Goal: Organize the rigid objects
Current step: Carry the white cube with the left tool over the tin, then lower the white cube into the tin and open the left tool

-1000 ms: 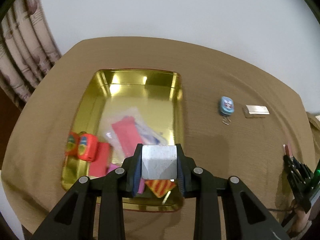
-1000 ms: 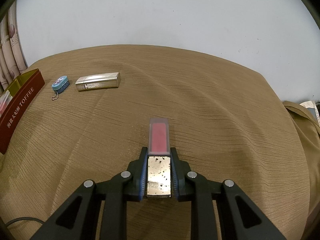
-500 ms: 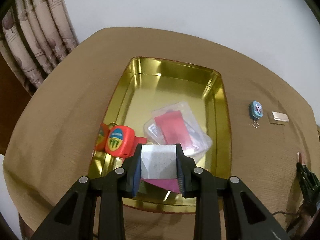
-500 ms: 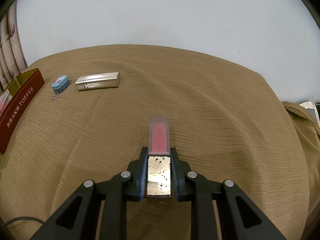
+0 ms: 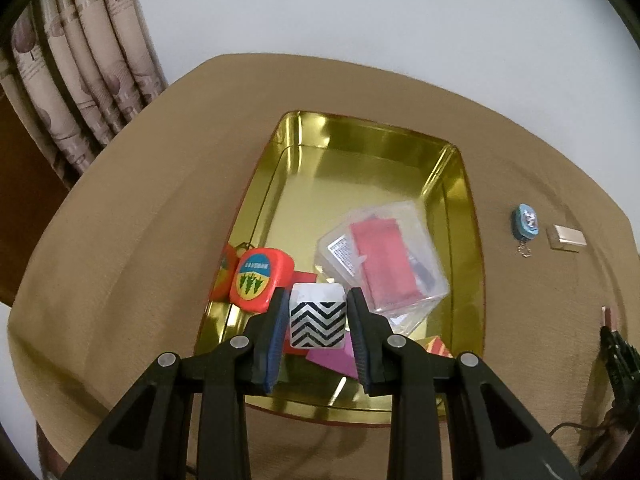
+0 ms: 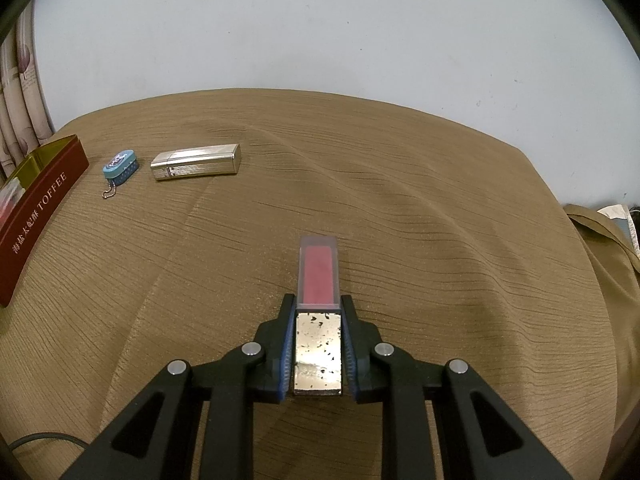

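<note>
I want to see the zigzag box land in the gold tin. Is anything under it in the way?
Yes. The zigzag box, held in the left gripper, hangs over the tin's crowded near end: a purple card, an orange tape measure and a clear case. The far end is bare.

So the left gripper (image 5: 318, 322) has its fingers (image 5: 276, 328) clamped on a small white cube with black zigzag stripes (image 5: 317, 320), held over the near end of a shiny gold metal tin (image 5: 360, 152). Inside: an orange tape measure (image 5: 258, 274), a clear plastic box with a red card (image 5: 384, 260), some magenta paper (image 5: 336, 358). A blue keychain charm (image 5: 525, 222) and a silver lighter (image 5: 567, 236) sit on the tan-clothed bench (image 5: 140, 220).
</note>
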`<move>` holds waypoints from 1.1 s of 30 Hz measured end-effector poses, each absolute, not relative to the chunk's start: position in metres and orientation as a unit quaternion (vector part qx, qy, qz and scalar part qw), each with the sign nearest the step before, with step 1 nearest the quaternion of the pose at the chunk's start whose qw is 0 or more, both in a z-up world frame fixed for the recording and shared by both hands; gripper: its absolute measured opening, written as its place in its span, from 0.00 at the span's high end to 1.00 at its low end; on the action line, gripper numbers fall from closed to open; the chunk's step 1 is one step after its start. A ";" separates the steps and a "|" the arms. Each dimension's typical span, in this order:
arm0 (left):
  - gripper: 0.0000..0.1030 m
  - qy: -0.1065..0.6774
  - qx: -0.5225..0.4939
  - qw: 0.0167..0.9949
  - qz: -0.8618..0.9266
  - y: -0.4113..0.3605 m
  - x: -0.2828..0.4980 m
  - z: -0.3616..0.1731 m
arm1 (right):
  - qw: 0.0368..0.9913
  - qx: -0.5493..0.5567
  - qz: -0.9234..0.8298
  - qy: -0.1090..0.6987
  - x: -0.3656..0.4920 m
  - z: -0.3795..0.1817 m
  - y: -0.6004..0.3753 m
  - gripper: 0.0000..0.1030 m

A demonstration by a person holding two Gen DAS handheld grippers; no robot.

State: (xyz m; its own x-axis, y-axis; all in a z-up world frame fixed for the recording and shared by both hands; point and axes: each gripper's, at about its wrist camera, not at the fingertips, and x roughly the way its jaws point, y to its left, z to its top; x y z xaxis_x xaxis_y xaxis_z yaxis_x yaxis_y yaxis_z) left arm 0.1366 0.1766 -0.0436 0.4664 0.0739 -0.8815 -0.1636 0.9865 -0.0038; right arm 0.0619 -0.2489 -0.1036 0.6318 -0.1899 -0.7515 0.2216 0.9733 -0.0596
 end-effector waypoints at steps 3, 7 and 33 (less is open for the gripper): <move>0.74 0.513 -0.047 0.855 0.069 0.177 0.137 -0.047 | 0.903 0.019 -0.114 0.414 0.062 -0.104 -0.249 0.79; 0.74 0.509 -0.046 0.857 0.069 0.177 0.138 -0.047 | 0.903 0.019 -0.114 0.414 0.062 -0.104 -0.249 0.79; 0.68 0.514 -0.031 0.854 0.077 0.173 0.146 -0.052 | 0.903 0.017 -0.113 0.414 0.062 -0.104 -0.250 0.79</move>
State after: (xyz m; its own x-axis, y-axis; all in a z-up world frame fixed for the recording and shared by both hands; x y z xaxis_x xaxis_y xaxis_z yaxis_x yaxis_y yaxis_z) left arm 0.1456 0.1729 -0.0522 0.4603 0.1005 -0.8821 -0.1641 0.9861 0.0267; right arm 0.0623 -0.2497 -0.1040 0.6320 -0.1896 -0.7514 0.2174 0.9740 -0.0629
